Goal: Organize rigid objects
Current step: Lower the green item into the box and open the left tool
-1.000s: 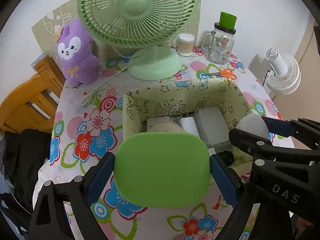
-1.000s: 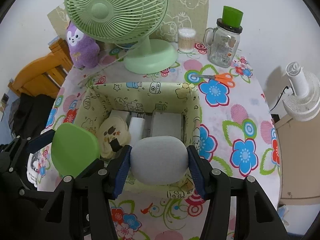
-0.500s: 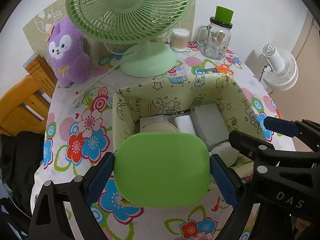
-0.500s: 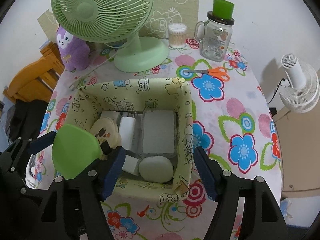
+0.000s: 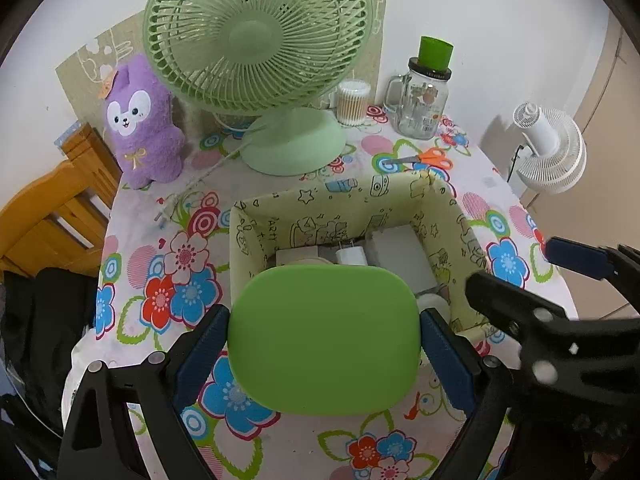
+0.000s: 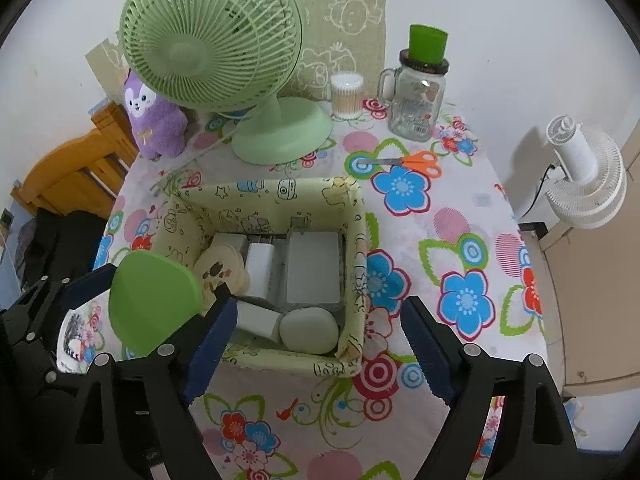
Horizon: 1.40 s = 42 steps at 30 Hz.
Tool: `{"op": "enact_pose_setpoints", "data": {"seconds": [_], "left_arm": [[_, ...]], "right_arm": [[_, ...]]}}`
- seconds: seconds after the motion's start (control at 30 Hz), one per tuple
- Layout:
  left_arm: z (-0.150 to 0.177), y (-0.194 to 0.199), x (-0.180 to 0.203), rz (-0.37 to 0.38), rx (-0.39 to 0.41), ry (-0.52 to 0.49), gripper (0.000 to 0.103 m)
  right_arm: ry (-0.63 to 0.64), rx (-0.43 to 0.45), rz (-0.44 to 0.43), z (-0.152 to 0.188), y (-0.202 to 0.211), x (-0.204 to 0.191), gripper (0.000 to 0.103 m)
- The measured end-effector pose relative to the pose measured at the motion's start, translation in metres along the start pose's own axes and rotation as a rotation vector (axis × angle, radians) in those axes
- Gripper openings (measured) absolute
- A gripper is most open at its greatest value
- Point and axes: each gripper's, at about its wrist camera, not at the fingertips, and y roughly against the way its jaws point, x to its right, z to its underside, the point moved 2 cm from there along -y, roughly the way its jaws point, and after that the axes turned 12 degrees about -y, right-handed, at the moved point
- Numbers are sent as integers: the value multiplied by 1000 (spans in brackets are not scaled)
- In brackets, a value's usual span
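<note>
Left wrist view: left gripper point(image 5: 324, 342) clamps the green case point(image 5: 324, 350) by its side edges, just short of the bin point(image 5: 256, 232); it looks light, stiff and slick, so that mid-edge hold suits it. Right gripper point(image 6: 316, 346) is opening, empty, above the grey case point(image 6: 308, 328) lying in the bin's near corner.

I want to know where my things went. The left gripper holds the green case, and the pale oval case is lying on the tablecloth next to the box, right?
Not quite. The pale oval case lies inside the box, in its near corner, not on the tablecloth; the right wrist view shows it. The left gripper does hold the green case.
</note>
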Motion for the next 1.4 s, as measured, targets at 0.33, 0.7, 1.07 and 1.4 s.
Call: {"op": "enact_pose_setpoints", "data": {"seconds": [0.33,0.7,1.07,1.4], "left_arm": [[-15,-5,15,14,14,-49,95],[-28,-30,24,46,-1,-78,95],[-34,-65,25,90,-41,-77,95],[-32,-92,32,128,-109,-94,95]], "right_arm": [[-35,21,16,-3,13,9,92],[-95,6,56,-10,2,27,92],[-123,-30,109,-16,-24,36,92],[-137,-73,136,-15,-46,43,92]]}}
